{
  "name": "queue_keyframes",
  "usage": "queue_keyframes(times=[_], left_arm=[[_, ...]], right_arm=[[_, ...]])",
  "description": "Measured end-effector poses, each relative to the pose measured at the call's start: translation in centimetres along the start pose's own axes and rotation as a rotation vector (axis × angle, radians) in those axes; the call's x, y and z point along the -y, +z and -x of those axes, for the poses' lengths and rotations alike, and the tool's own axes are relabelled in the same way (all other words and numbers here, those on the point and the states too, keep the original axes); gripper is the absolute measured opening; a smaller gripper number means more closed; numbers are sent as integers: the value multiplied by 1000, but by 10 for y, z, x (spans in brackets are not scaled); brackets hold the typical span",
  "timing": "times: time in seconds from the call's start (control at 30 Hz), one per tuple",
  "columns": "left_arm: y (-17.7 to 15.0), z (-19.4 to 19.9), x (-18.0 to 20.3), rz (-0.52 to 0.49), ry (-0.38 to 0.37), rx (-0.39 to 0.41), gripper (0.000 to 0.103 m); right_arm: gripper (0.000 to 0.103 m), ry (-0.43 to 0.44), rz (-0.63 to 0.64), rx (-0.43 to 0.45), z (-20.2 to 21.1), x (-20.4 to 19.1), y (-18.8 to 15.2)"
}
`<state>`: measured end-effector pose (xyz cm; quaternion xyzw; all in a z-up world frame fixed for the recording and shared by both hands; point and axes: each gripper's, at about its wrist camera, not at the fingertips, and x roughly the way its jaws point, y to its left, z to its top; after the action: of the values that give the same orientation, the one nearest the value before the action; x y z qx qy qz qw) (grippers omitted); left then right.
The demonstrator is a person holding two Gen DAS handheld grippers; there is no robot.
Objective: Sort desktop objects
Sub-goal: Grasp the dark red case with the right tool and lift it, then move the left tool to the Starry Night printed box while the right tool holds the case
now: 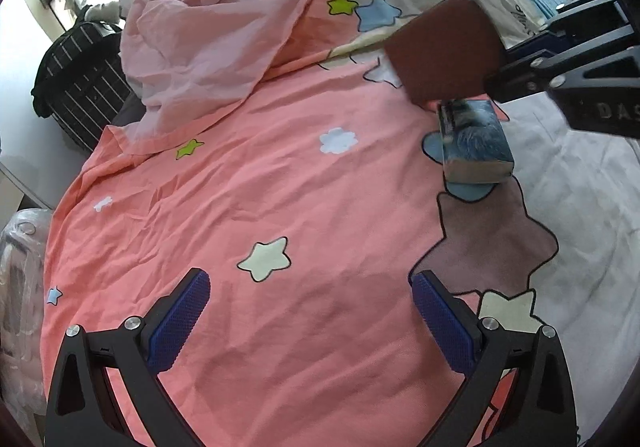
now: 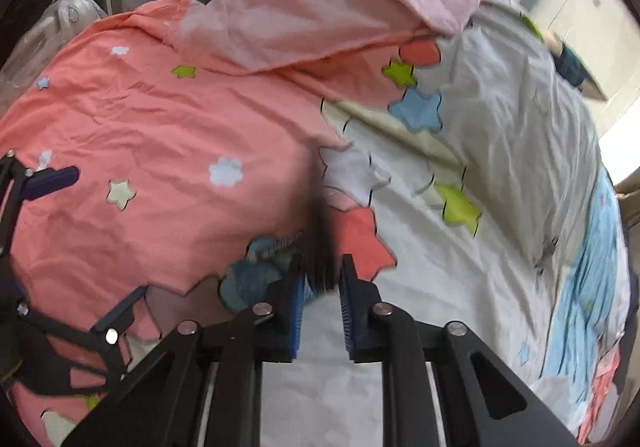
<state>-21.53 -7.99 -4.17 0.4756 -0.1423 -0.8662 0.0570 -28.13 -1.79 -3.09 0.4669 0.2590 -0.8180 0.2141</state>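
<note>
R gripper (image 1: 490, 85) upper right of left-wrist view, tilted down, clamped on brown pad (image 1: 444, 51) above book (image 1: 476, 145). L gripper (image 1: 310, 311) low center, jaws released over pink quilt (image 1: 260, 187).

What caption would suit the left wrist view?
Open left gripper hovers over star-print bedspread while right gripper lifts a brown wallet above a book.

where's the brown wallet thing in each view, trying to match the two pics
Left wrist view: the brown wallet is at upper right, held up by the right gripper above the small box.
Right wrist view: only a dark blurred edge shows, low centre, clamped between the shut jaws.
Shared landmark: the white flower patch on the pink cover.
</note>
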Motion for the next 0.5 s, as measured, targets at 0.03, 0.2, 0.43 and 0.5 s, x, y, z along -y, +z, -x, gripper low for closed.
queue_keyframes(times=[0.03,0.2,0.43,0.5], left_arm=[[0,0,1,-3,3,-1,103],[-1,1,2,-8,3,1,103],[-1,0,2,-6,0,-7,103],[-2,0,3,-7,0,-8,103]], right_arm=[[15,-4,-1,-7,-1,1,-2],[15,-6,-10,-21,-7,5,-8],[20,26,-51,0,-15,10,1],[26,21,-38,1,-21,5,2]])
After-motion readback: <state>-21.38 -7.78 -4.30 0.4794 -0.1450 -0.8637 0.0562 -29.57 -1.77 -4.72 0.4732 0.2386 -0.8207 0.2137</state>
